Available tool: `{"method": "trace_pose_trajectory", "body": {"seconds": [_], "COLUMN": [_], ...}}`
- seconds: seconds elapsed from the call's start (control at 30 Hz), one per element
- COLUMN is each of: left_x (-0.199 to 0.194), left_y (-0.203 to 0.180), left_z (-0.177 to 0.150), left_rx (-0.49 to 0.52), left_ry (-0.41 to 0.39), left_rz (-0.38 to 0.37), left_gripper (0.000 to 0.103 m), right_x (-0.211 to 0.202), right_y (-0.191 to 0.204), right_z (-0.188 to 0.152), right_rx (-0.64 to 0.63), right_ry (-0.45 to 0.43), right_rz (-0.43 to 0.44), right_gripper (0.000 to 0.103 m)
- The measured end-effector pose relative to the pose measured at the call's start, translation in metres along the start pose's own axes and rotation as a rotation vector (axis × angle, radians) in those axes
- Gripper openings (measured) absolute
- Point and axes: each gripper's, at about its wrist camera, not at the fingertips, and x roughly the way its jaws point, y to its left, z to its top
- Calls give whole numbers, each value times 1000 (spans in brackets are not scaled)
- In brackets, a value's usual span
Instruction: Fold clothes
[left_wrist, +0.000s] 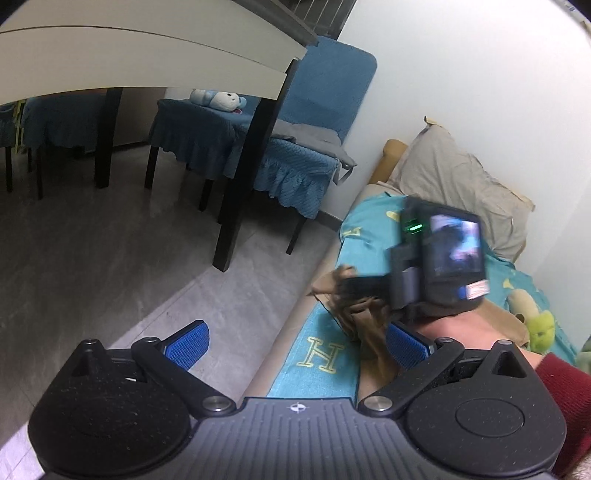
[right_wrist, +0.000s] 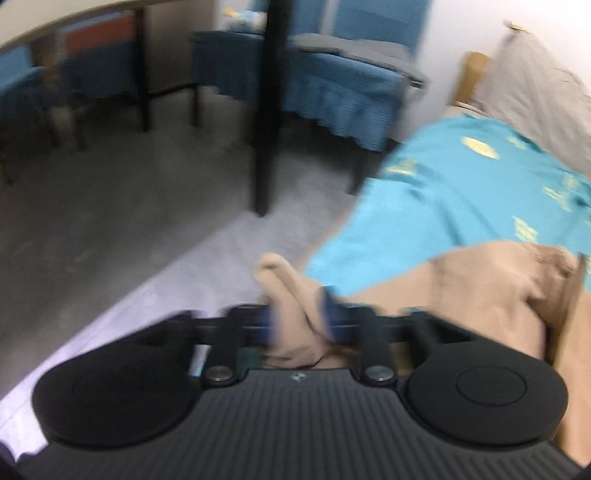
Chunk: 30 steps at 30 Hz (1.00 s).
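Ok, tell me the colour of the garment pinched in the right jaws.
Tan, a plain beige garment; clearest in the right wrist view.

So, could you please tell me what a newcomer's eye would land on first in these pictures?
Probably the bright turquoise sheet with yellow letters covering the bed on the right, against the grey floor. Next, the tan garment bunched between the shut pads of the right tool at the bed's edge. In the left wrist view, the left tool stands open, nothing between its blue pads.

garment (right_wrist: 480, 291) on bedspread (right_wrist: 443, 192) (pillow (left_wrist: 454, 177) behind)
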Motion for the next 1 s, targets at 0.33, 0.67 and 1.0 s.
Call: {"method": "trace_pose_trajectory", "body": {"seconds": [0.33, 0.67, 1.0], "left_x": [-14, -6, 5], "left_y": [-20, -60, -81], "left_z": [-6, -26, -42], "left_rx": [68, 181, 238], "left_ry": [-20, 23, 61], "left_rz": [-98, -229, -178], "left_gripper": [103, 103, 103], "right_x": [-120, -128, -143], "right_y": [-129, -250, -172], "right_z": [-19, -139, -98], "right_rx": [520, 920, 396], "right_ry": [-391, -306, -366], "right_rz": [5, -91, 67], "right_gripper": [10, 10, 92]}}
